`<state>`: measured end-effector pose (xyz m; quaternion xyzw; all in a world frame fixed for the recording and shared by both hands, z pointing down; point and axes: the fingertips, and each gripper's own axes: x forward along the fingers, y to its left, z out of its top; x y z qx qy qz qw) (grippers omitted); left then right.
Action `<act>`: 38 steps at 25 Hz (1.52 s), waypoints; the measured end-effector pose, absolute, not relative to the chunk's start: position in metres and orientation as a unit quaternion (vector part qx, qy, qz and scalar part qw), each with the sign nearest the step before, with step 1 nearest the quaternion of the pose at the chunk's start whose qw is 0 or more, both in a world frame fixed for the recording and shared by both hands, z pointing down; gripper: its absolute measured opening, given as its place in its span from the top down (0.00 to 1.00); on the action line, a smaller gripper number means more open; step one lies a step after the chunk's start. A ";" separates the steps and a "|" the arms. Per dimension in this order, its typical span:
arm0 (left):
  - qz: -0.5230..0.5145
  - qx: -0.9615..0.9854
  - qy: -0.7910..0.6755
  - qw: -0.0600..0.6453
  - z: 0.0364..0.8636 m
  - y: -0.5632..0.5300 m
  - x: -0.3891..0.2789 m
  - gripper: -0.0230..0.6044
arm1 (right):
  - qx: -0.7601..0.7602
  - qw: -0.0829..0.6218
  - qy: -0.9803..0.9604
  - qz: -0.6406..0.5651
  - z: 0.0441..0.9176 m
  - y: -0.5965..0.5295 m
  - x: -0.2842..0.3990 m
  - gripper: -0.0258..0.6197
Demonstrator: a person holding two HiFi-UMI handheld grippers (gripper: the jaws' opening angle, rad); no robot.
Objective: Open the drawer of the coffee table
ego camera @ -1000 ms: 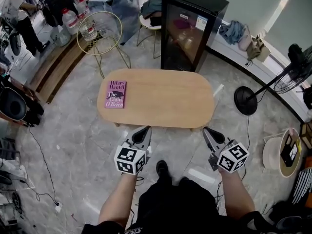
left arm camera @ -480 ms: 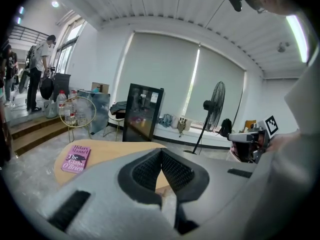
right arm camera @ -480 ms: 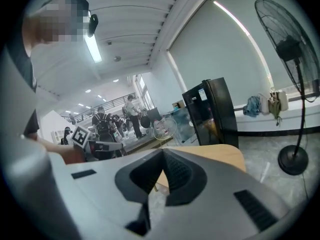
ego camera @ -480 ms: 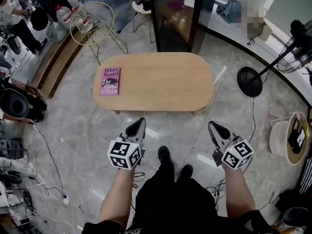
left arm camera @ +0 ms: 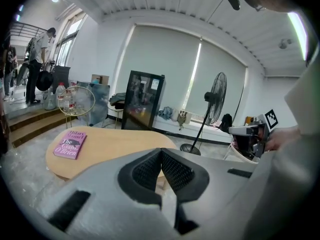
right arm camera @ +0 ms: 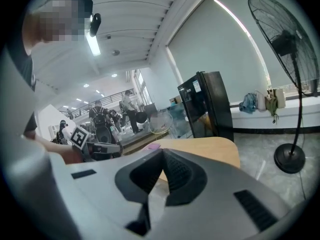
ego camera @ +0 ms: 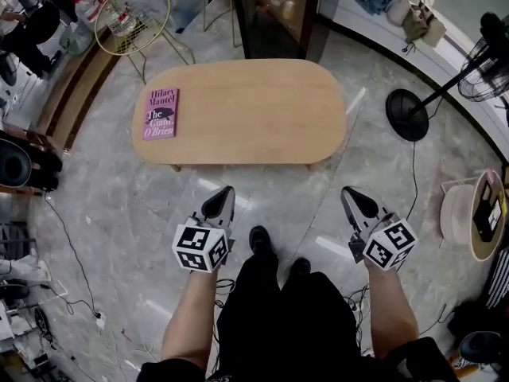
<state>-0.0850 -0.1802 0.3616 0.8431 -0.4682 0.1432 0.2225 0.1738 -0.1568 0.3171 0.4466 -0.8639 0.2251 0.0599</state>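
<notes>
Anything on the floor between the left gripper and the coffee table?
No. In the head view only bare marble floor separates the shut left gripper from the coffee table.

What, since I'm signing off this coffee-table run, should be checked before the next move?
1. Jaws open for a handle: not ok. The left gripper and right gripper are both shut and empty.
2. Drawer front located: cannot tell. No view shows one on the oval light-wood coffee table.
3. Grippers at the table: not ok. Both hang short of its near edge, above the grey marble floor.
4. Purple paperback book out of the way: ok. It lies flat at the tabletop's left end.
</notes>
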 end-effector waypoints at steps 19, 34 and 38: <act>0.149 0.834 -0.485 0.216 0.575 -0.232 -0.092 0.95 | 0.424 0.081 -0.882 0.188 0.539 -0.215 0.162 0.92; 0.153 0.839 -0.486 0.191 0.750 -0.272 -0.102 0.95 | 0.477 0.104 -0.862 0.137 0.736 -0.258 0.217 0.79; 0.154 0.833 -0.496 0.188 0.765 -0.274 -0.104 0.95 | 0.488 0.107 -0.855 0.136 0.745 -0.262 0.226 0.73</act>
